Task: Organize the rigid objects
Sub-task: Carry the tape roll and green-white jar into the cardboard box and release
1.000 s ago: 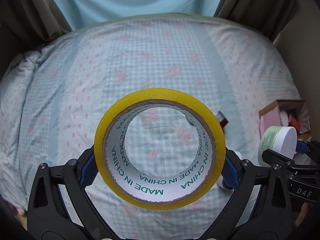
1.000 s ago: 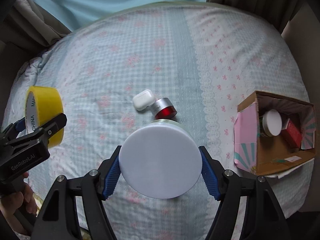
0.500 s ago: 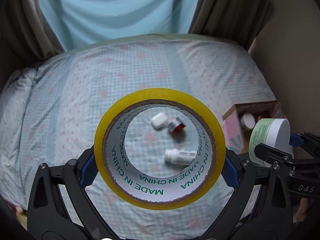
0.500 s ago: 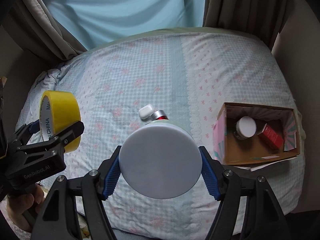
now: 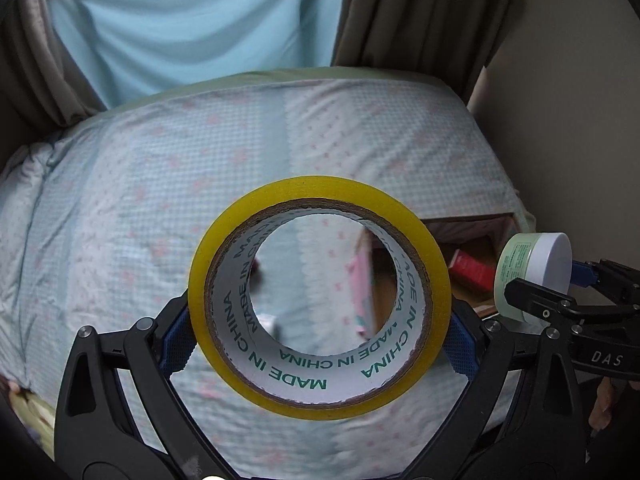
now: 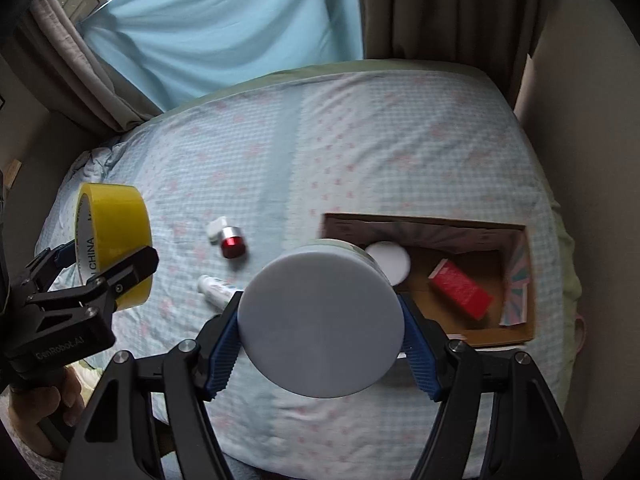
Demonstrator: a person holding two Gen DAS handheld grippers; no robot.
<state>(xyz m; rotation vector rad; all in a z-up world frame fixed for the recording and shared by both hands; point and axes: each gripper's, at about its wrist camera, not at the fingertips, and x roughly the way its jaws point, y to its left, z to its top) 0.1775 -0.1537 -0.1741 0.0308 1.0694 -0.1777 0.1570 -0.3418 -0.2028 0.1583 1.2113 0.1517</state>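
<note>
Tape roll [image 5: 320, 396] is clamped in the left claw [image 5: 320, 344], pads pressing its yellow sides, hole facing the camera. The right claw [image 6: 320, 322] is clamped on a white-lidded jar [image 6: 320, 322] the same way. Both loads are up in the air over the bed [image 6: 400, 128], with the cardboard box [image 6: 516, 336] sitting near the bed's right edge, already holding a red carton [image 6: 460, 289] and another white-lidded jar [image 6: 390, 262].

My guess is both are headed for that box. If so, I'd take the jar first since it's nearest, and aim for the bare cardboard between the red carton and the front wall so nothing gets knocked. Get low inside before opening, don't drop from height. Keep the two claws from crowding each other over the opening. Small stuff left on the bed: a red-capped bottle [image 6: 233, 243], a white case [image 6: 218, 229] and a white tube [image 6: 218, 289].
</note>
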